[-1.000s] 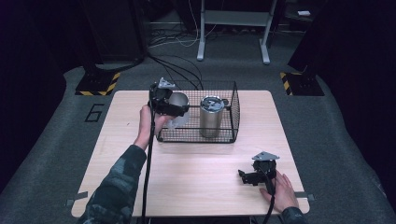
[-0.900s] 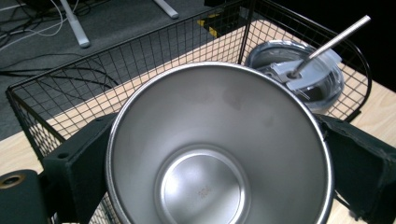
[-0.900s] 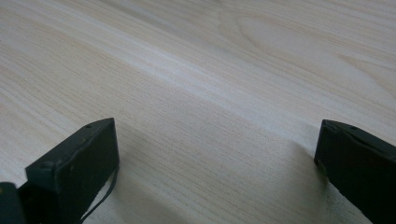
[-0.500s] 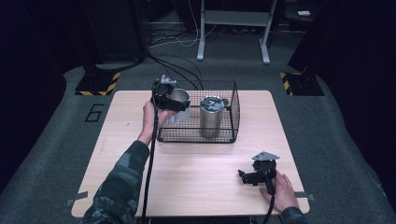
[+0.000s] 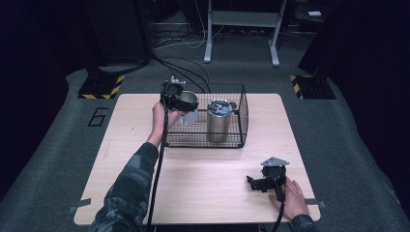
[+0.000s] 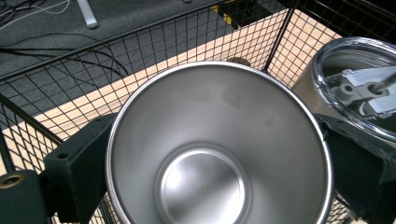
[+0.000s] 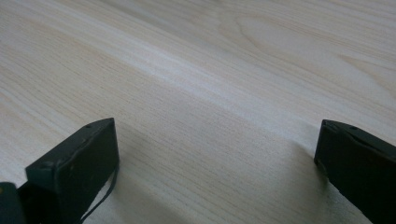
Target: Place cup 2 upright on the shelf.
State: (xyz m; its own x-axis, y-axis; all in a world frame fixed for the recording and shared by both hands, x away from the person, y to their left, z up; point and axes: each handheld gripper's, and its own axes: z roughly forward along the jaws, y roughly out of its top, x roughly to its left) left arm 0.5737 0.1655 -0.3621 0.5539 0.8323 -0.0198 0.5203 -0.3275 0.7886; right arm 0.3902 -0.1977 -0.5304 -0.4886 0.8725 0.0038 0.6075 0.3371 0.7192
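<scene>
Steel cup held over the wire basket's left end.

The left gripper [image 5: 180,99] is clamped on an open steel cup [image 6: 219,149], one black jaw on each side; its inside is smooth, brushed and empty, with a bright rim. It hangs above the black wire basket [image 5: 240,116], beside a lidded steel tumbler [image 5: 219,121] standing inside. The right gripper [image 5: 256,182] rests on the wooden table [image 5: 203,188], jaws wide apart.

A large "6" is marked on the grey floor [image 5: 58,140] left of the table [image 5: 203,203].
</scene>
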